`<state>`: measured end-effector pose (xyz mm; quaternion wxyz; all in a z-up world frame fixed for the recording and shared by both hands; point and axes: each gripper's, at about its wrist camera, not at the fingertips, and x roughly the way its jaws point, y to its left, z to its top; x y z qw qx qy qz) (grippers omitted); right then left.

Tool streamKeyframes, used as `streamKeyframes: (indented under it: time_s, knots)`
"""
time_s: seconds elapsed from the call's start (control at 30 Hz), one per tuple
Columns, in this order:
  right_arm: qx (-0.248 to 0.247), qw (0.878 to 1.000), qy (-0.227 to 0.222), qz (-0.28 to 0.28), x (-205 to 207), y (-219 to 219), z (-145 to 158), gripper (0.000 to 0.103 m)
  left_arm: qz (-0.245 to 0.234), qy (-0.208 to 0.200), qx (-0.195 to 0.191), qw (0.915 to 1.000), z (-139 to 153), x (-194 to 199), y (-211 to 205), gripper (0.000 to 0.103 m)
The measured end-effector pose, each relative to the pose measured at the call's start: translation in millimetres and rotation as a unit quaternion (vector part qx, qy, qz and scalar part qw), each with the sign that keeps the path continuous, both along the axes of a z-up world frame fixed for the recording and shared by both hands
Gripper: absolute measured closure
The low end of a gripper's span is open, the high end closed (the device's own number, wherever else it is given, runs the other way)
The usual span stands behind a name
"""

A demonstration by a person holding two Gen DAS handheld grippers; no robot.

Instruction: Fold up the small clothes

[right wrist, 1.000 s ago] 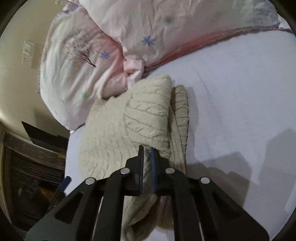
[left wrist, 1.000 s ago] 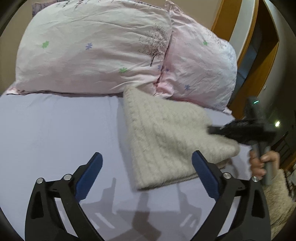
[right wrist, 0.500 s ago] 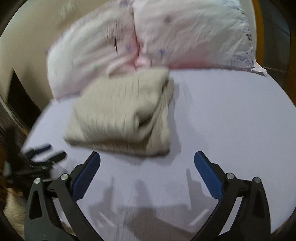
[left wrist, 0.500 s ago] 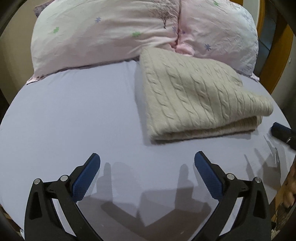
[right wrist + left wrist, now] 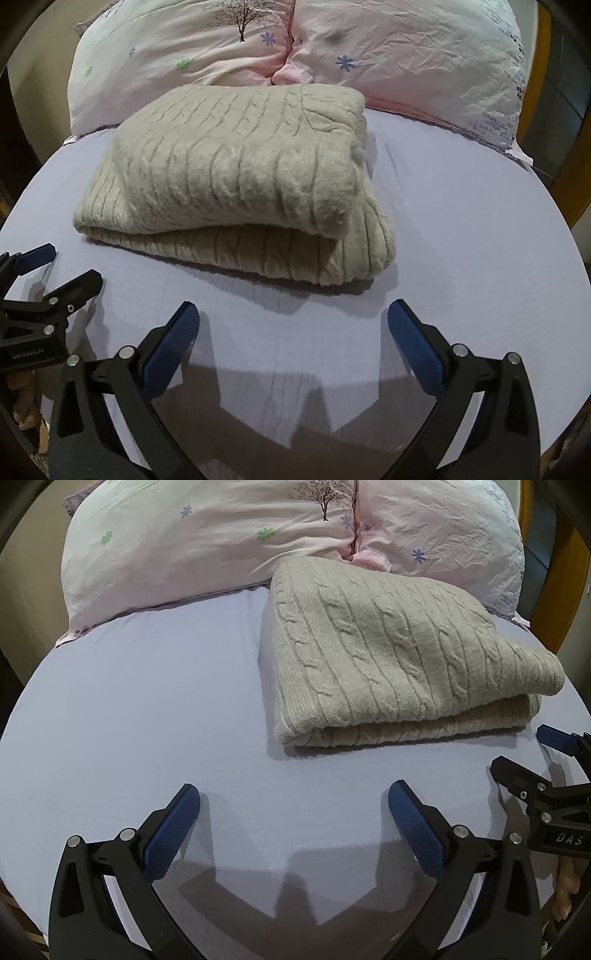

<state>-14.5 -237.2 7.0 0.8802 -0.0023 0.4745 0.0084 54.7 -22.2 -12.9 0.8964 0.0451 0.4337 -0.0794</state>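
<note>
- Left wrist view: the left gripper [image 5: 293,805] hovered over bare sheet [image 5: 147,701], jaws wide apart and holding nothing; the right gripper [image 5: 524,753] showed at the right edge, also empty and clear of the knit.
- Right wrist view: the right gripper [image 5: 293,325] stood with jaws wide apart, gripping nothing, near the front edge of the sweater [image 5: 236,177] but not touching it; the left gripper [image 5: 55,269] appeared at the left edge.
- Sweater [image 5: 388,650]: lay folded in a thick, stacked rectangle on the sheet, its far edge against the pillows [image 5: 258,535], one layer doubled over another, edges roughly aligned.
- Progress, as judged: folding of this garment looked complete; the rounded top flap sat slightly short of the lower layer, so at most a light squaring remained. No other clothes were visible.
</note>
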Motion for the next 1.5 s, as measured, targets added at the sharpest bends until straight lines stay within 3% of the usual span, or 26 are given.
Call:
streamKeyframes:
  time_s: [1.5]
  knots:
    - [0.000, 1.000, -0.002, -0.003, 5.2, -1.6, 0.3, 0.002, -0.002, -0.001, 0.000, 1.0000, -0.3, 0.7, -0.9, 0.001]
